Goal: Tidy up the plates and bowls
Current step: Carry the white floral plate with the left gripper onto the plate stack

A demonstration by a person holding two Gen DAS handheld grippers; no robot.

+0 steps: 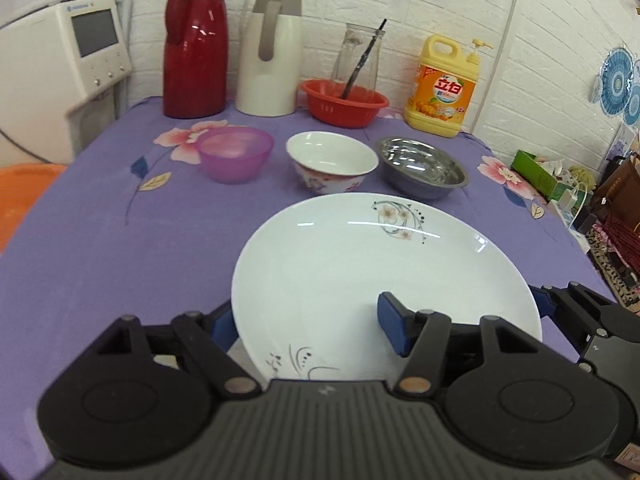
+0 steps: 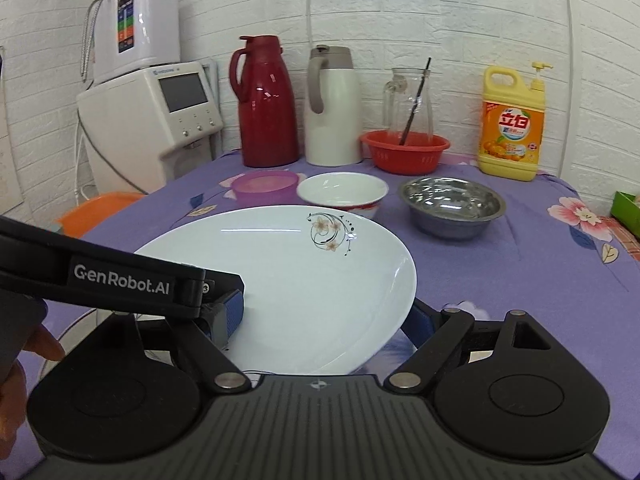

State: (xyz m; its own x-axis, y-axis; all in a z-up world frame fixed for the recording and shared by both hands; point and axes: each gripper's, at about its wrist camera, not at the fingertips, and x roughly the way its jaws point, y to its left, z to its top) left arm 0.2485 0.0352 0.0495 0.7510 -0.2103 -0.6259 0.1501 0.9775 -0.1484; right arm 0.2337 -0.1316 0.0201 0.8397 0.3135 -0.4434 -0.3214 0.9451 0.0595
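A white plate (image 1: 384, 272) with flower prints is held above the purple tablecloth. My left gripper (image 1: 308, 326) is shut on the plate's near edge, one blue pad under it and one on top. The plate also shows in the right wrist view (image 2: 304, 280). My right gripper (image 2: 324, 316) straddles the plate's near edge; its right pad sits under the rim, its left pad is hidden behind the left gripper's body. Behind the plate stand a purple bowl (image 1: 236, 154), a white floral bowl (image 1: 332, 162) and a steel bowl (image 1: 422, 166).
Along the back wall stand a red jug (image 1: 196, 44), a white jug (image 1: 272, 56), a red basket (image 1: 344, 102) with a glass carafe, and a yellow detergent bottle (image 1: 444, 84). A white appliance (image 1: 60, 64) stands at the left, clutter beyond the table's right edge.
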